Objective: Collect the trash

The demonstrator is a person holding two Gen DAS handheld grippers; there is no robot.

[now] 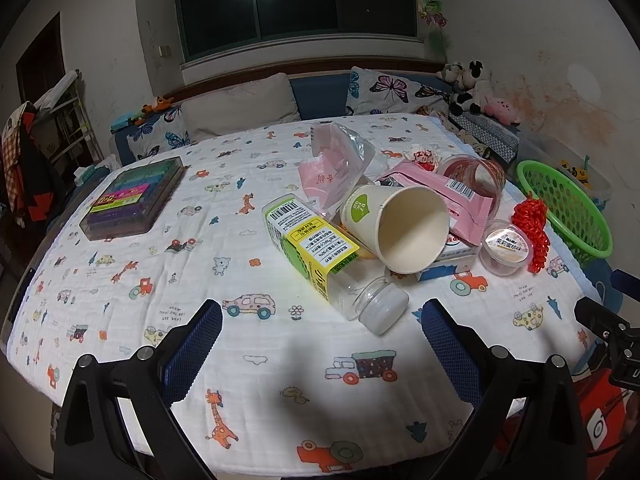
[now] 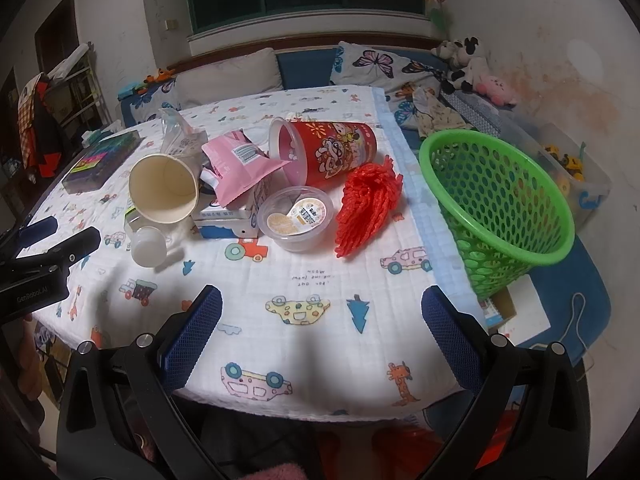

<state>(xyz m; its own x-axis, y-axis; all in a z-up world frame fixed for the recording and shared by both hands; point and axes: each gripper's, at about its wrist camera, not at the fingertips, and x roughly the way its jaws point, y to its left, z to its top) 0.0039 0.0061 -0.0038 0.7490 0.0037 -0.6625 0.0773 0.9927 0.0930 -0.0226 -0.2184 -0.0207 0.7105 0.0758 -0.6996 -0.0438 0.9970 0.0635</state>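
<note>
A pile of trash lies on the table's cartoon-print cloth (image 1: 256,264). In the left wrist view I see a clear bottle with a yellow-green label (image 1: 320,256) on its side, a paper cup (image 1: 396,228), a pink wrapper (image 1: 452,200), a clear plastic bag (image 1: 336,160), a small lidded pudding cup (image 1: 506,246) and red foam net (image 1: 532,228). My left gripper (image 1: 320,344) is open, just short of the bottle. My right gripper (image 2: 320,328) is open and empty, short of the pudding cup (image 2: 296,216) and red net (image 2: 368,204). A red cup (image 2: 332,152) lies tipped behind them.
A green mesh basket (image 2: 500,204) stands tilted at the table's right edge. A box of coloured pens (image 1: 132,196) sits at the far left. A white and blue carton (image 2: 236,220) lies under the pile. Pillows and plush toys (image 2: 468,64) line the bench behind.
</note>
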